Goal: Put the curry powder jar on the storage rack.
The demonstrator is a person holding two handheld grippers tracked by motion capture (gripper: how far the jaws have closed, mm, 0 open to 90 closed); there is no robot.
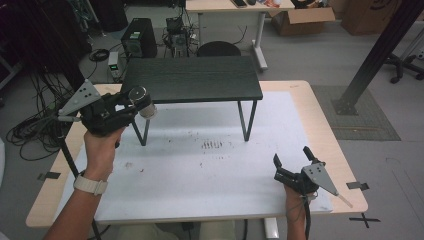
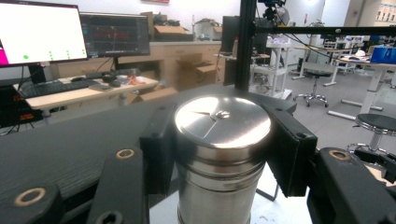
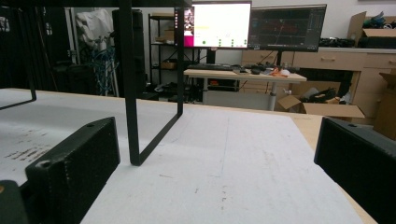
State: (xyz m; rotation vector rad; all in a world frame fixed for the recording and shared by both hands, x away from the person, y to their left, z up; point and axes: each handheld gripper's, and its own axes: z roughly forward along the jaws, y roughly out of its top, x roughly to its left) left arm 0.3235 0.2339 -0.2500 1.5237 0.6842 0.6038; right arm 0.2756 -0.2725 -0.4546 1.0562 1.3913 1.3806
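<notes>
White-topped table with light wood rim spans the middle of the high view; a small black wood-grain shelf on thin metal legs stands at its upper centre. Left gripper, centre left, jaws clamped on a shiny stainless-steel cylindrical canister with a flat lid – held in the air beside the shelf's left end, about level with its top. Right gripper, lower right, jaws wide apart with nothing between them, low over the table. Canister looks rigid, smooth, likely slippery – grip the straight wall below the lid seam, squarely. Canister base is cut off; contents and weight can't be told.
</notes>
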